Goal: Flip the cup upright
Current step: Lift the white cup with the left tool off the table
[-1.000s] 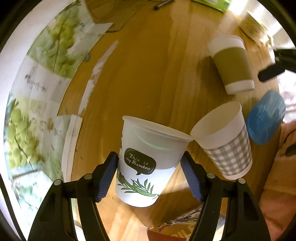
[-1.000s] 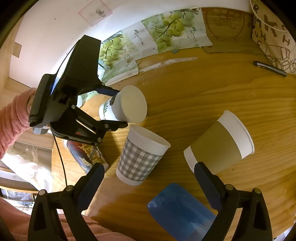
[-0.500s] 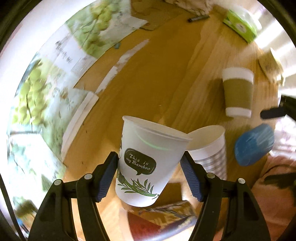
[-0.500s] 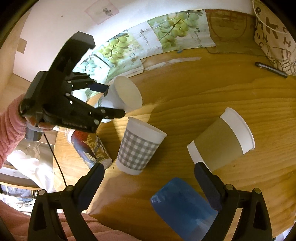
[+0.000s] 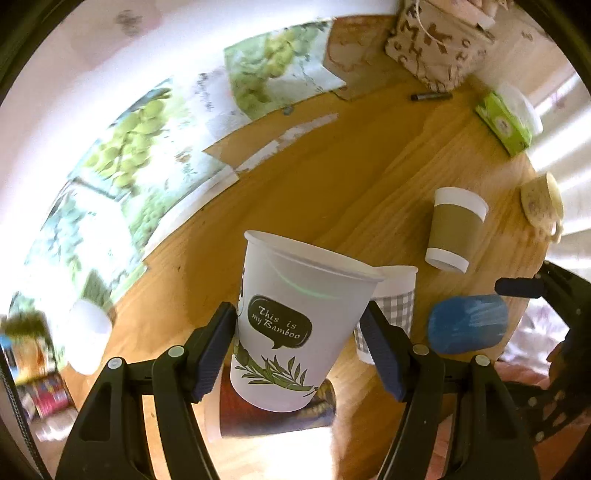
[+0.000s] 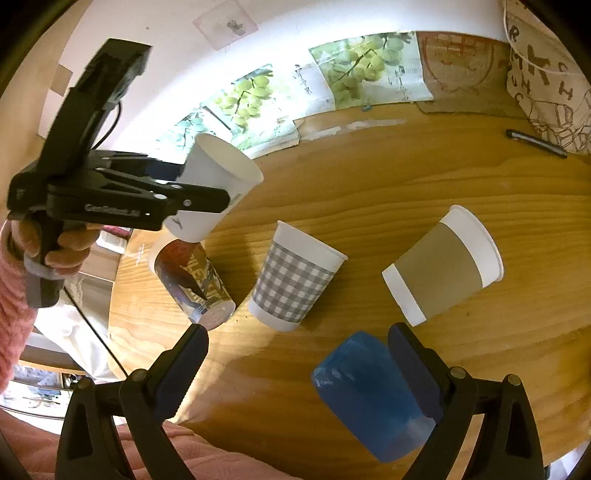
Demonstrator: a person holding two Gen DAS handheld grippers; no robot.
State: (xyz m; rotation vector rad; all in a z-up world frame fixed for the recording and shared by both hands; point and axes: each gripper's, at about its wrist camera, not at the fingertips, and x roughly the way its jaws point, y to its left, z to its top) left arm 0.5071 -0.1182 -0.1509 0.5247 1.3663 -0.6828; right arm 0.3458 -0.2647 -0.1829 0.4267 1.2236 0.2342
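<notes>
Seemingly tilted, bamboo cup point(image 5: 295, 321) sits clamped in left hand-held gripper point(image 5: 299, 350).

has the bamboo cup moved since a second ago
Yes. In the right wrist view the bamboo cup, held by the left gripper, has risen and tipped mouth-up, away from the checked cup it was beside.

Round wooden table point(image 6: 388, 177) against a white wall point(image 6: 280, 33), grape posters point(image 6: 364, 68) propped along it.

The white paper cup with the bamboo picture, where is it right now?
The white bamboo-print paper cup is held in the air by the left gripper, mouth up, above the wooden table, over a dark printed cup lying beside the grey checked cup.
</notes>
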